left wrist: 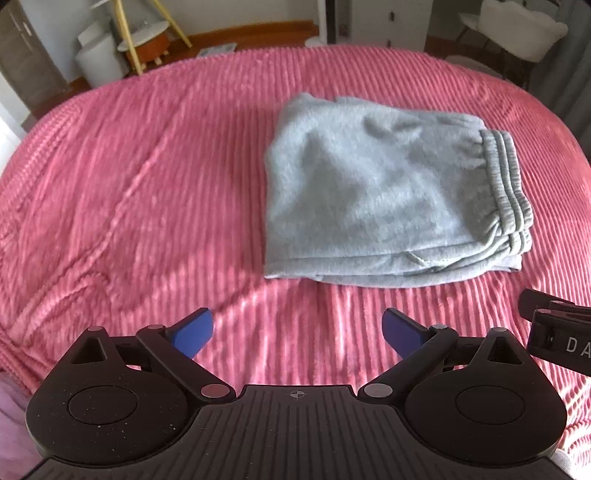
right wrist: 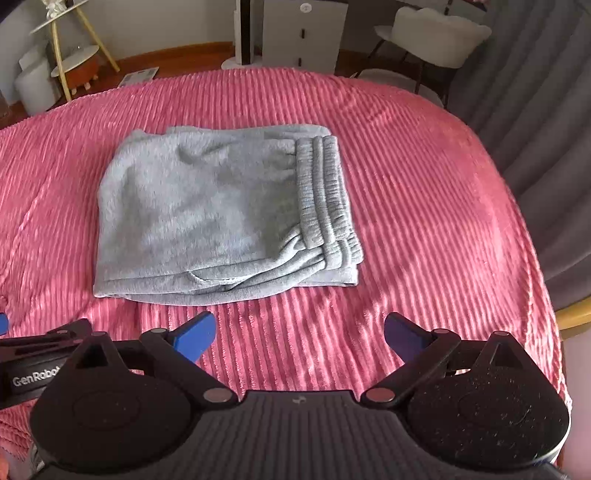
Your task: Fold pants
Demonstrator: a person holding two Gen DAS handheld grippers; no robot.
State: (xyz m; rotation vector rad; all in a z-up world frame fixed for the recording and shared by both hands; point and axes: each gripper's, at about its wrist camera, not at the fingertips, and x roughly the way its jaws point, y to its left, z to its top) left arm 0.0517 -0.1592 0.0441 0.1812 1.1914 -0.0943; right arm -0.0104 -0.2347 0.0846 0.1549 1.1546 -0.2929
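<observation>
Grey pants [right wrist: 221, 214], folded, lie mid-frame on a pink ribbed blanket [right wrist: 424, 206]; right gripper [right wrist: 300, 338], fingers spread, empty, at bottom.

From my seat, the folded grey fleece pants [right wrist: 221, 218] lie on the pink ribbed plush bedspread [right wrist: 424, 206], their elastic waistband [right wrist: 327, 199] along the right side. My left gripper [left wrist: 297, 334] sits before the pants and to their left; my right gripper [right wrist: 299, 338] sits before them, slightly right. Both hang apart from the cloth. Behind the bed, a white cushioned chair [right wrist: 439, 33] stands on the right and a yellow-legged side table [right wrist: 74, 62] on the left.
</observation>
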